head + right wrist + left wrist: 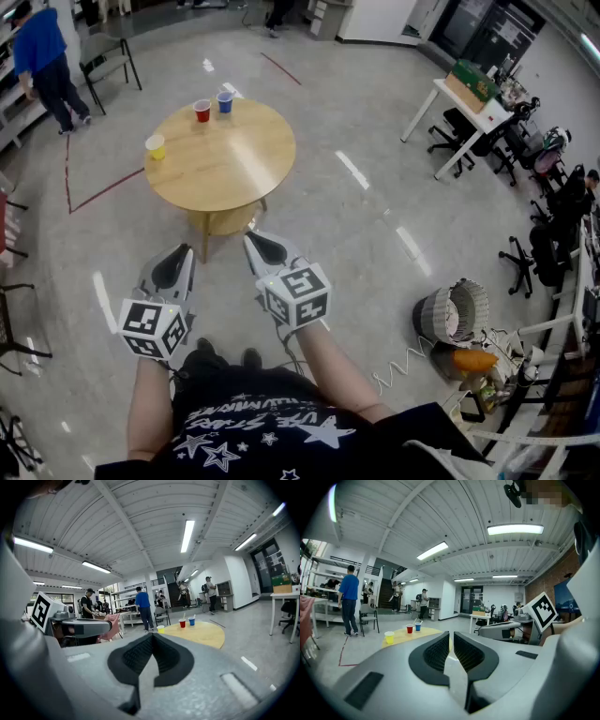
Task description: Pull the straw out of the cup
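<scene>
Straws: thin pale straws (184, 616) lean out of the red plastic cup (182, 623) and the blue plastic cup (191, 621), side by side at the far edge of the round wooden table (234, 169), well ahead of you
Handling: likely light, slick and easily crushed; the cup may tip or lift along
Hold: pinch the bare upper stalk gently and steady the cup
Left gripper (451, 635): jaws a sliver apart, empty
Right gripper (152, 636): jaws clamped together on nothing
</scene>
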{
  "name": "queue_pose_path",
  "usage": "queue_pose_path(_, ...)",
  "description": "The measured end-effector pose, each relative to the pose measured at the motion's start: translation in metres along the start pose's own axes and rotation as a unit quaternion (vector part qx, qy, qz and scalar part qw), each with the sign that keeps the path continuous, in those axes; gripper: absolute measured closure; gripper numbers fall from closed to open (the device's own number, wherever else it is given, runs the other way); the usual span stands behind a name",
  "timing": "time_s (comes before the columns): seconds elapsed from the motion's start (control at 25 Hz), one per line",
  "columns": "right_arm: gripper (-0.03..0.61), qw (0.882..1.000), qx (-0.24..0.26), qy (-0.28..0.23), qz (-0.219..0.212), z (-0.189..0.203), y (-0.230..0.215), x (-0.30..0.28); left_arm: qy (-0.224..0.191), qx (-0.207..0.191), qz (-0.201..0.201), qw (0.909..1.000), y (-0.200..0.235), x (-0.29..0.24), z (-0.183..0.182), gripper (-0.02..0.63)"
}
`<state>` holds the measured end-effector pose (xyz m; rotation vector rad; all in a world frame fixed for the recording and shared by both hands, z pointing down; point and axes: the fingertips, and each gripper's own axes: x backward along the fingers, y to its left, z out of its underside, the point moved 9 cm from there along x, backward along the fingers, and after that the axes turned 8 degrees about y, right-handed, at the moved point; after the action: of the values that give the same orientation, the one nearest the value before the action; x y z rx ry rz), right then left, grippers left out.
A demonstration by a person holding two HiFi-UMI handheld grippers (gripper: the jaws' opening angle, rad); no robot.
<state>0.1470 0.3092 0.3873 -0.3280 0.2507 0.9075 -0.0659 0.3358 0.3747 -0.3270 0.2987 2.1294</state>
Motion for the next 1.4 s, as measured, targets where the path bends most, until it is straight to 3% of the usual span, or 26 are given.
queue_pose_path(0.32,0.58,1.0,-0.001,0.005,-0.009,0.004,0.003,0.002,0.006,0.007,-0.003,1.0,-0.003,0.002,0.004,0.578)
queue_pose_path(0.52,0.58,0.999,0.007,0.007,0.03,0.01,-0.002,0.002,0.007,0.01,-0.006,0.9999,-0.001,0.0,0.009,0.578)
queue_pose_path(0.84,0.578,1.0,0.012,0.005,0.009,0.014,-0.005,-0.003,0.007,0.034,0.0,0.9994,0.0,-0.003,0.013,0.578)
queue_pose_path(1.12,0.578,0.999,-0.002,0.017,0.041,0.01,-0.029,-0.035,0.03,0.042,-0.009,0.9986,0.03,-0.035,0.025,0.578)
queue_pose_path(1.4,0.578,0.999,0.009,0.024,0.041,-0.013,-0.059,-0.073,0.029,0.046,0.01,0.9985,0.066,-0.083,0.006,0.578)
